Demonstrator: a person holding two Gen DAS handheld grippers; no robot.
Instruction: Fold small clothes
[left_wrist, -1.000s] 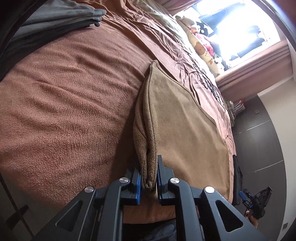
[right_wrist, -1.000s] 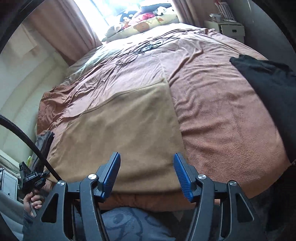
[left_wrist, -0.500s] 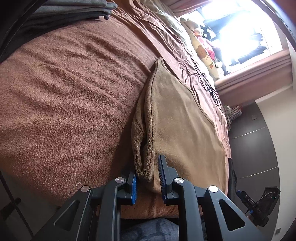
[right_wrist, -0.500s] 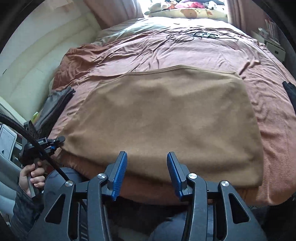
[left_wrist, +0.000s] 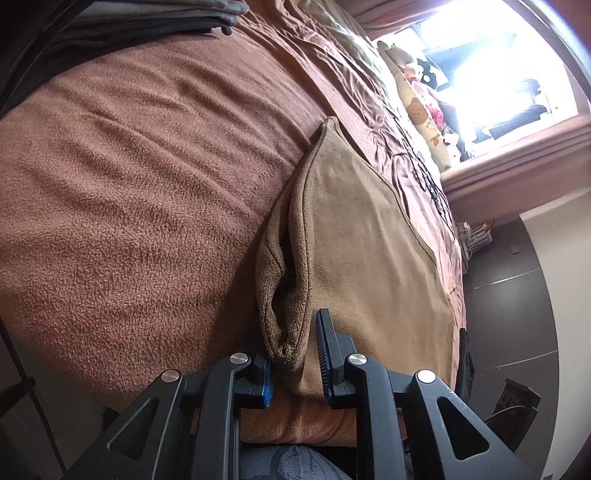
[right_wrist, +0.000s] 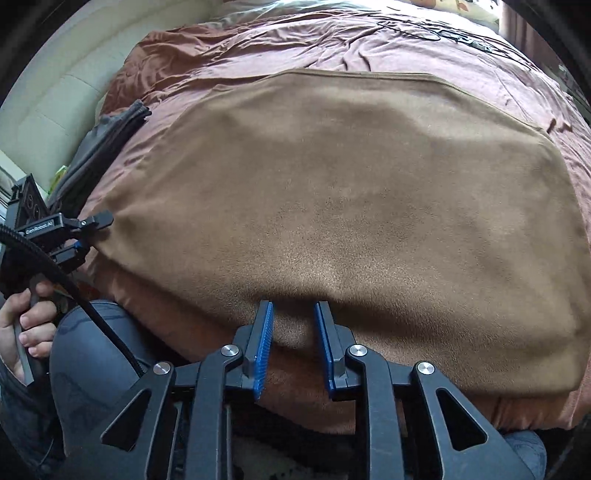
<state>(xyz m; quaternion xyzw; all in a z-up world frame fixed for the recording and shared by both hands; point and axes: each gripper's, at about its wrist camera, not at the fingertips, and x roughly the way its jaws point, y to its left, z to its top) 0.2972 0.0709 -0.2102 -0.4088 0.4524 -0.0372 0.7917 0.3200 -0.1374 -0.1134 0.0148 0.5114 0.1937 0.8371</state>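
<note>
The left gripper (left_wrist: 295, 354) is pinching the fuzzy tan cloth's (right_wrist: 351, 206) corner; the right gripper (right_wrist: 291, 343) is closing around its near-edge fold on the bed (left_wrist: 129, 184).

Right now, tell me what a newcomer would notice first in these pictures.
A tan cloth lies spread across the brown bedspread, filling the middle of the right wrist view. The left gripper pinches one near corner of it into a raised fold, while the right gripper has just been closing over the cloth's near edge, which sits between its blue pads. Far back, a bright window glares above stuffed toys.
</note>
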